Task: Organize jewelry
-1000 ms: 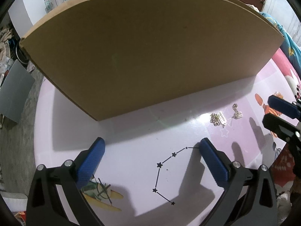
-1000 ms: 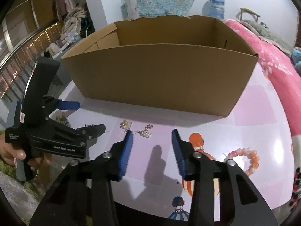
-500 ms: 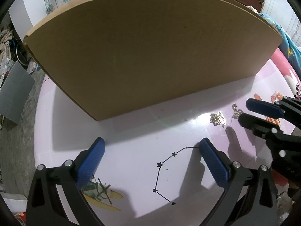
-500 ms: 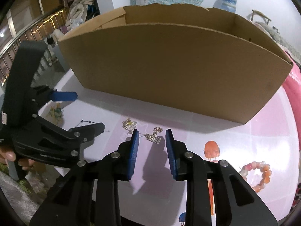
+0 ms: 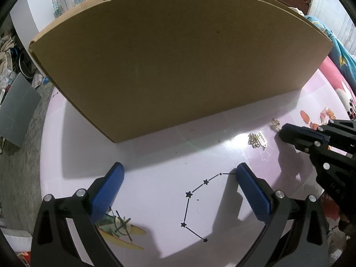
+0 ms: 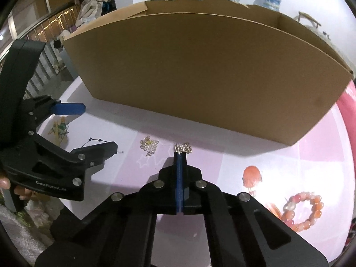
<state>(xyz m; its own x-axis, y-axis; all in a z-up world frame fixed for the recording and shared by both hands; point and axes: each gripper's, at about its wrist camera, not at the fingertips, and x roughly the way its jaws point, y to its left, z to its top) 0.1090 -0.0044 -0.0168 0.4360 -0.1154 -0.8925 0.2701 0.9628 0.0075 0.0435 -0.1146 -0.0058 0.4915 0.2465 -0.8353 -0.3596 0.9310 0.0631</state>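
Two small gold earring pieces lie on the pink table in front of a big cardboard box (image 6: 207, 71). My right gripper (image 6: 180, 154) is shut on the right earring (image 6: 184, 148), whose chain sticks out past the tips; it also shows in the left wrist view (image 5: 275, 123). The left earring (image 6: 149, 145) lies loose beside it, seen too in the left wrist view (image 5: 258, 140). My left gripper (image 5: 178, 173) is open and empty, low over the table left of the earrings. A pink-orange bead bracelet (image 6: 303, 211) lies at the right.
The box's (image 5: 173, 62) near wall stands close behind the earrings. The table (image 5: 155, 155) carries printed stars, a plane and a balloon. A pink bedspread (image 6: 347, 104) lies to the right. Clutter and a railing are at the far left.
My right gripper moved forward and down to the right earring and shut on it. My left gripper stayed open and nearly still.
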